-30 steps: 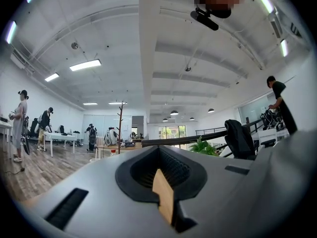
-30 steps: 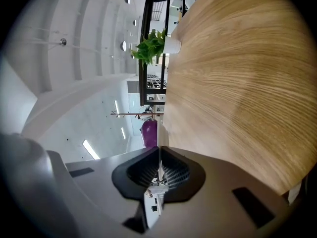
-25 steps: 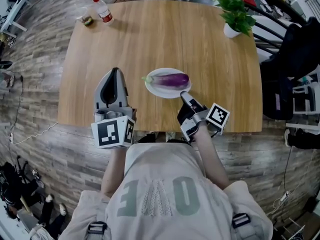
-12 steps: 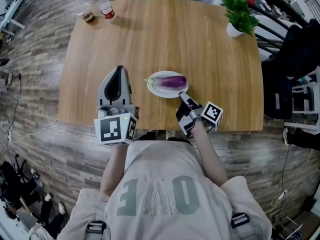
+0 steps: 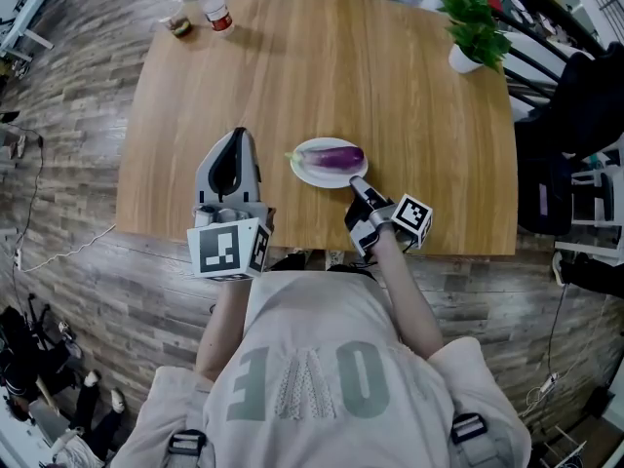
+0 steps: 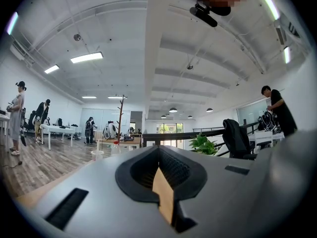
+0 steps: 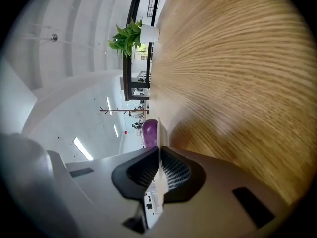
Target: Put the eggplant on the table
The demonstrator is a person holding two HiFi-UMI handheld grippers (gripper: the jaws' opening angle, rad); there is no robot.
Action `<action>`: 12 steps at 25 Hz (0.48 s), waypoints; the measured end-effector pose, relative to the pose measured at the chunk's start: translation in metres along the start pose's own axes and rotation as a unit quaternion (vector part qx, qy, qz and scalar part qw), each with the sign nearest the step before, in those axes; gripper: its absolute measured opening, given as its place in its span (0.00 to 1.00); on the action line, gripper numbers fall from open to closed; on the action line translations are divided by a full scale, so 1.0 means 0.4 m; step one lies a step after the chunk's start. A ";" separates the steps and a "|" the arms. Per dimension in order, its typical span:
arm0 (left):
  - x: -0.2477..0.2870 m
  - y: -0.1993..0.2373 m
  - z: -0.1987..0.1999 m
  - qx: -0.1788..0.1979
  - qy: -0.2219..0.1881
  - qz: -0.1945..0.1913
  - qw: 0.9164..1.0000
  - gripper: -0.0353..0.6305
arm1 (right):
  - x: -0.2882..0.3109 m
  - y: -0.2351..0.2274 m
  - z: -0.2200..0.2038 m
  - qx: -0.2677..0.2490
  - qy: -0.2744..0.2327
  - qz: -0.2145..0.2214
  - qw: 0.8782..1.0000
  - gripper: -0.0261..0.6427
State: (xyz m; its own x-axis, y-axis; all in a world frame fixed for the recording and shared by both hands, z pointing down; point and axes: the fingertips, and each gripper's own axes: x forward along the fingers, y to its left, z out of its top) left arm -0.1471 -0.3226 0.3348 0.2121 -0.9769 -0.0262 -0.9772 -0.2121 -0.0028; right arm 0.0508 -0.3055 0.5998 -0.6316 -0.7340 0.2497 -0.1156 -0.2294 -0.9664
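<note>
A purple eggplant (image 5: 338,157) lies on a small white plate (image 5: 304,170) near the front middle of the wooden table (image 5: 390,86). My right gripper (image 5: 356,182) is shut and empty, turned on its side, with its tip low at the plate's near right rim. Whether it touches the rim I cannot tell. In the right gripper view the eggplant (image 7: 148,131) shows just past the shut jaws (image 7: 159,150), with the plate's edge a thin white line. My left gripper (image 5: 234,136) hovers left of the plate, shut and empty. The left gripper view looks level across the room over its jaws (image 6: 159,155).
A water bottle (image 5: 214,10) and a small jar (image 5: 178,24) stand at the far left corner. A potted plant (image 5: 475,29) stands at the far right corner. A dark chair with clothing (image 5: 575,96) sits beyond the table's right side. People stand far off in the room (image 6: 17,113).
My right gripper has sunk lower toward the table beside the plate, staying shut. The left gripper and the eggplant have stayed in place.
</note>
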 end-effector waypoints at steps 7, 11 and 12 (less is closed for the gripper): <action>-0.013 0.019 -0.003 -0.002 0.001 0.009 1.000 0.07 | -0.002 -0.027 -0.003 -0.004 -0.009 -0.042 0.999 0.08; -0.011 0.020 -0.004 -0.003 -0.001 0.010 1.000 0.07 | -0.003 -0.030 -0.001 -0.017 -0.010 -0.066 0.998 0.08; -0.010 0.021 -0.004 -0.003 -0.001 0.010 1.000 0.07 | -0.002 -0.026 -0.001 -0.022 -0.011 -0.067 0.997 0.08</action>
State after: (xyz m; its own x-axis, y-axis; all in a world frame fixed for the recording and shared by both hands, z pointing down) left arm -0.1562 -0.3203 0.3367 0.1926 -0.9808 -0.0291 -0.9812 -0.1928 0.0030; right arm 0.0524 -0.3023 0.6098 -0.5915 -0.7125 0.3774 -0.2308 -0.2988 -0.9260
